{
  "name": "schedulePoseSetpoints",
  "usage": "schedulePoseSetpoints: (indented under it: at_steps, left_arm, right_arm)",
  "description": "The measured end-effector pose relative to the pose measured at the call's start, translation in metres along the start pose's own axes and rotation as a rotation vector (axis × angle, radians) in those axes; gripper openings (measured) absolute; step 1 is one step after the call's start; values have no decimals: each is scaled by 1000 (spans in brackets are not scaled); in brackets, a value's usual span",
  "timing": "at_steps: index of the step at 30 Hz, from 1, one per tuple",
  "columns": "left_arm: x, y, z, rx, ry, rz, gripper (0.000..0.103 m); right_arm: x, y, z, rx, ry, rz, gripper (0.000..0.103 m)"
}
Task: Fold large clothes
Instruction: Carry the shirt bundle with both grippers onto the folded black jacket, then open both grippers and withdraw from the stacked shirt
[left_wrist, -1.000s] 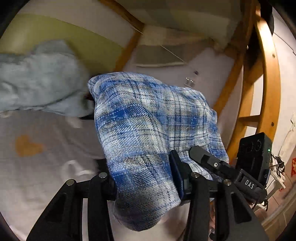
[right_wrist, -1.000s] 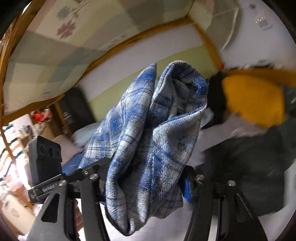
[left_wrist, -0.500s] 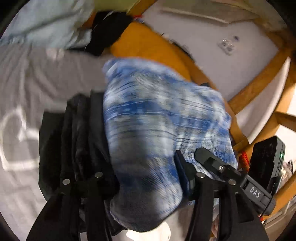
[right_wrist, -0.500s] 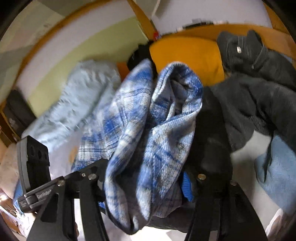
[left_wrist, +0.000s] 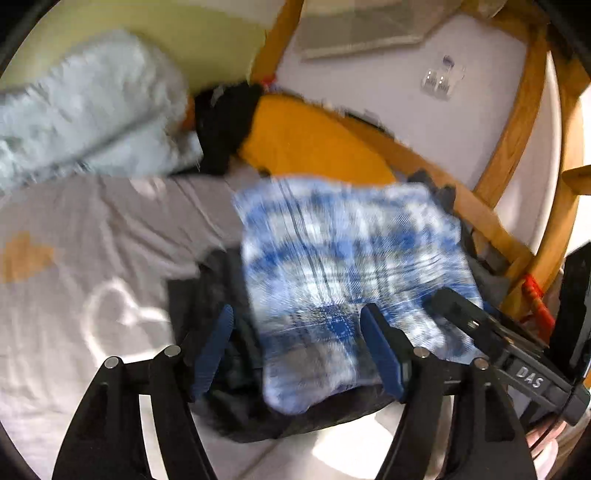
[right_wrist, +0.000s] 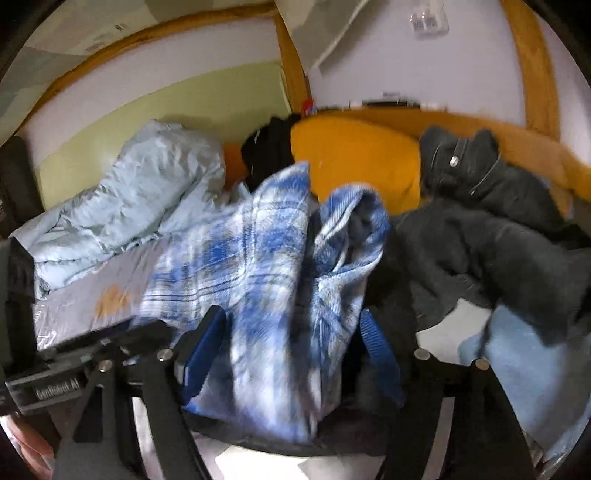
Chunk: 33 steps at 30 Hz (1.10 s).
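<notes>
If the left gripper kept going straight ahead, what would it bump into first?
Most likely the blue and white plaid shirt: it already lies between the left gripper's open jaws, on a dark garment. Beyond it sits the orange cushion, though depth is unclear.

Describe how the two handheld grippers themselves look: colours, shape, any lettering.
Both are alike: the left gripper and right gripper have black, angular, cut-out fingers with silver bolt heads and ribbed blue pads. The bodies carry white lettering, "DAS" on one, "GenRobot" on the other. No cables or sleeves show.

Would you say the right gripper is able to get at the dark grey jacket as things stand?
Probably yes: the right gripper is open, but the plaid shirt lies between its fingers; the dark grey jacket lies uncovered just beside.
</notes>
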<state>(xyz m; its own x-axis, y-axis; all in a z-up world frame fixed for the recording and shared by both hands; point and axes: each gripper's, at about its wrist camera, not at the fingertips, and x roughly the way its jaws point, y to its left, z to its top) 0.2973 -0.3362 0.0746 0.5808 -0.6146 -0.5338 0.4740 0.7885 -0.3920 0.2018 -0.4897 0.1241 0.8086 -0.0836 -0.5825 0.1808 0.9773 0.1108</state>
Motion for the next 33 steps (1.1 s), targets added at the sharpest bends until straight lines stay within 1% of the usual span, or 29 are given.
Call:
schedulePoseSetpoints:
  at_steps: [1,2,3,5,6,7,9,10,12,14,16,17,19,21,25,26,28,30,32,33]
  left_arm:
    - [-13,2,-1,18,-30,22,73]
    - [-29,2,-3,52,-67,60,80]
    - [-45,2,-9,84,-102,90,83]
    - [-74,4,-17,144,-178,150,97]
    - [-87,5,-22,167,-216,177,100]
    - [-97,7,-24,185,-249,195,103]
    - [-119,13,-36,205,-295,217,103]
    - [-127,19,-41,202,-304,223,103]
    - [-137,31,-50,179,-312,218,103]
    - [-147,38,-64,174,-335,237,103]
    - [-152,48,-79,188,-346,270,103]
    - [-150,53,-86,187,-341,287,103]
    - [-141,67,-98,164,-298,337,103]
    - [-135,79,-110,148,-276,326,103]
    - [-121,91,-130,165,-258,346,103]
    - [-117,92,-132,171,-262,350,103]
    - [-114,94,-139,183,-296,382,103]
    - [-112,93,-145,197,-336,453,103]
    - [-112,95,-146,190,-340,435,103]
    - [-115,95,-147,188,-351,428,103]
  right_arm:
    - [-14,1,-2,8,-36,9,84]
    - [-26,4,-4,7,-70,20,91]
    - [-35,7,-6,-1,-94,27,93]
    - [-50,24,-9,-29,-151,41,102]
    - [-61,32,-14,-44,-193,43,103]
    - [-66,39,-16,-49,-216,42,103]
    - [-78,48,-30,-44,-267,45,103]
    - [-80,52,-41,-24,-281,47,103]
    - [-80,57,-57,4,-279,60,103]
    - [-79,64,-73,-4,-274,75,103]
    - [-77,72,-85,-22,-278,70,103]
    - [-74,75,-91,-23,-272,64,103]
    - [-63,83,-103,-27,-220,42,103]
    - [-49,86,-113,-38,-177,54,103]
    - [-32,91,-125,-53,-167,63,103]
    - [-29,93,-129,-59,-178,61,103]
    - [-26,95,-136,-65,-215,37,103]
    - [-24,97,-143,-63,-262,15,103]
    - [-24,100,-153,-68,-318,-21,103]
    - [-23,101,-155,-80,-320,-22,103]
